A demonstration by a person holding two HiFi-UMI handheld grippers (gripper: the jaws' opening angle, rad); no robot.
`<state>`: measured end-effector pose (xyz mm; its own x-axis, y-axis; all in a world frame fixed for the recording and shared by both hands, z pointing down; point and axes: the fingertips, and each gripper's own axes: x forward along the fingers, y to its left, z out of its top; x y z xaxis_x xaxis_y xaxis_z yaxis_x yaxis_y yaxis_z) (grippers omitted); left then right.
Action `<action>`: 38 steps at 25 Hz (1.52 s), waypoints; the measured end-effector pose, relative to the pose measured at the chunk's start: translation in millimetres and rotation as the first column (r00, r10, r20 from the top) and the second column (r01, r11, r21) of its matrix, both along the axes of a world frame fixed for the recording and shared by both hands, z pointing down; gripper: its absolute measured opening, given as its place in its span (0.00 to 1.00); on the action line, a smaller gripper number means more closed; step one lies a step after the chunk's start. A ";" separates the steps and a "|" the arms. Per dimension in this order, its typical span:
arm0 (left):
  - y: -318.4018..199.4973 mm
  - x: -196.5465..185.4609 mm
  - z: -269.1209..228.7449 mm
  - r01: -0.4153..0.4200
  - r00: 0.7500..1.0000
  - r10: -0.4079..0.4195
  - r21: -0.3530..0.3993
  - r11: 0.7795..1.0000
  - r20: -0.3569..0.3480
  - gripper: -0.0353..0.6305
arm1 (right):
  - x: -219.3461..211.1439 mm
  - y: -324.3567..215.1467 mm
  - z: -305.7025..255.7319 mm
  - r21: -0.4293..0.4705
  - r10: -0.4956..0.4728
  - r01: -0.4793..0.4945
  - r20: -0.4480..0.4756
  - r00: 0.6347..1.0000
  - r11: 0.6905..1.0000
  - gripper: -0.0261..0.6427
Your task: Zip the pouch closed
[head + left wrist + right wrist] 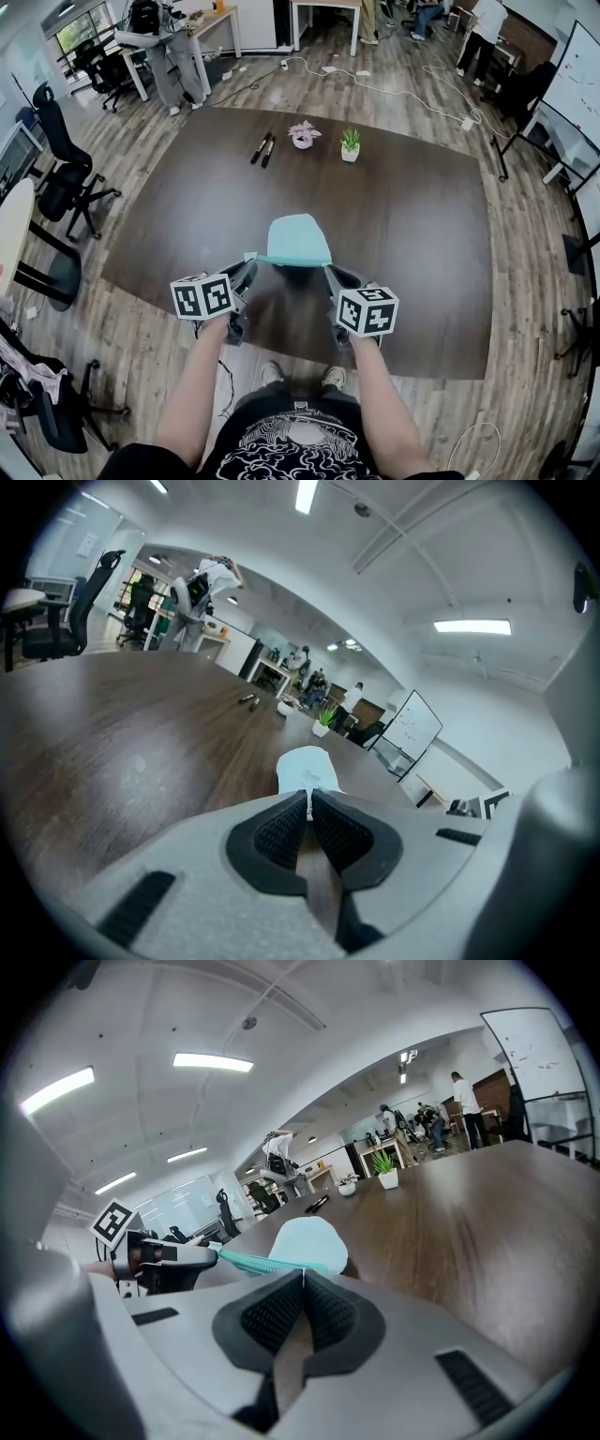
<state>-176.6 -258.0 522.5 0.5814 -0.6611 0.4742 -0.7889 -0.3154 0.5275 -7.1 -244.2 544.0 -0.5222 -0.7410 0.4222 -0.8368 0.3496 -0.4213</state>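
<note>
A light teal pouch (298,238) hangs just above the dark wooden table (412,225), stretched between both grippers by its zipper edge (289,261). My left gripper (249,268) is shut on the small white tab at the left end of that edge (308,800). My right gripper (329,271) is shut on the right end of the zipper edge (299,1273); its pads hide what exactly they pinch. In the right gripper view the teal zipper line (258,1262) runs taut from the left gripper (164,1256) to my right jaws, with the pouch (305,1239) behind it.
Two black markers (263,149), a pink plant in a white pot (303,134) and a green plant in a white pot (350,143) stand at the table's far side. Office chairs (66,178) are to the left. The table's near edge (281,361) is by my feet.
</note>
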 end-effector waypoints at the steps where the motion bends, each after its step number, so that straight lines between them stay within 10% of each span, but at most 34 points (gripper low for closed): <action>1: 0.4 1.2 0.6 -0.005 1.000 0.005 -0.001 1.000 0.005 0.09 | 1.0 -0.2 0.7 -0.001 -0.001 0.001 -0.012 1.000 1.000 0.04; 38: 34.1 14.3 58.3 -0.110 0.979 0.127 -0.116 0.987 0.158 0.15 | 17.4 19.6 51.8 -0.124 -0.003 -0.021 -0.192 0.981 0.992 0.14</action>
<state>-162.3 -223.9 580.8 0.5611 -0.5332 0.6331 -0.8278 -0.3611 0.4294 10.3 -224.5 595.8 -0.4164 -0.6804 0.6030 -0.9090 0.2970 -0.2925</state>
